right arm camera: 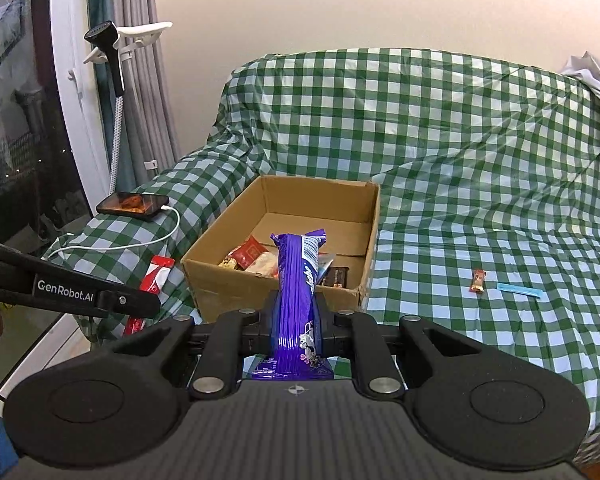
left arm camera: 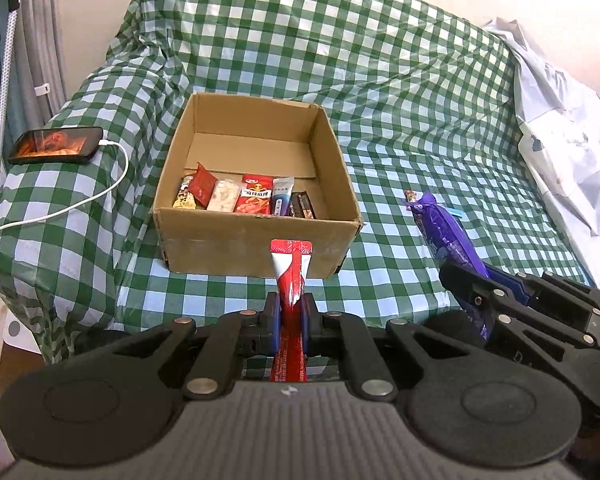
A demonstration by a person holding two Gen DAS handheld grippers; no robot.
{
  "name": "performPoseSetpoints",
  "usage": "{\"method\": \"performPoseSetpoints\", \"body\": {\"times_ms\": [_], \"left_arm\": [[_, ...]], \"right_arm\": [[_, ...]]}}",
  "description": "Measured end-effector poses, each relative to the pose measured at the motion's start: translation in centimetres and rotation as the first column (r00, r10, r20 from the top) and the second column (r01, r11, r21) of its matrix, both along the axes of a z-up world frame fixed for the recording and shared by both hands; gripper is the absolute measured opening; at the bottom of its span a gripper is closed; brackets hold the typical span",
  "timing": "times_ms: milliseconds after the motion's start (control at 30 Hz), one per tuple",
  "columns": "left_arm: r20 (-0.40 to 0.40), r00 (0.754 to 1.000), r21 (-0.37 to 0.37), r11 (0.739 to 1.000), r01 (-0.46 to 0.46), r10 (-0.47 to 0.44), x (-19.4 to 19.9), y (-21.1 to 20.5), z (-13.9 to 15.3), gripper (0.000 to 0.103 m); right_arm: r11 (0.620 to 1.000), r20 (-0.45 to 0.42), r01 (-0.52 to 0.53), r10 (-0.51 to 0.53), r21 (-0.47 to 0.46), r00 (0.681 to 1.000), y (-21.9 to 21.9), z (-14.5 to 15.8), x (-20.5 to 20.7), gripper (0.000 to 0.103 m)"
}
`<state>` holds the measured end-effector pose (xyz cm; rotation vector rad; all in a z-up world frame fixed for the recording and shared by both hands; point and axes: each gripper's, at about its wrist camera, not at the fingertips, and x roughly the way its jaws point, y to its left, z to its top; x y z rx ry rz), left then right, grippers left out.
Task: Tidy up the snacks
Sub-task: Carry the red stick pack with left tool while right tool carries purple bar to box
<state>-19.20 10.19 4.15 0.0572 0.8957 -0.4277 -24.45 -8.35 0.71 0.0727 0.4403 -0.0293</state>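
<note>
Left gripper [left arm camera: 290, 314] clamps red-and-white sachet [left arm camera: 291, 268] upright before cardboard box [left arm camera: 256, 236] — snack packets [left arm camera: 244, 198] line its near wall; purple packet [left arm camera: 448, 236] at right.

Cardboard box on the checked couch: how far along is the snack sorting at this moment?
Partly done. The cardboard box already holds a row of snack packets along its near wall. In hand: the left gripper is shut on a red packet, and the right gripper is shut on a purple packet, both short of the box. Left: a small brown snack and a blue strip lie on the couch cover.
</note>
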Motion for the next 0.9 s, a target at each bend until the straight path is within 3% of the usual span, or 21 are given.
{"method": "performPoseSetpoints", "body": {"times_ms": [900], "left_arm": [[-0.055, 0.997, -0.014, 0.999, -0.052, 0.051, 5.0, 0.2, -1.3, 0.011]], "right_arm": [[1.000, -0.085, 0.000, -0.001, -0.010, 0.996, -0.7, -1.5, 4.1, 0.016]]}}
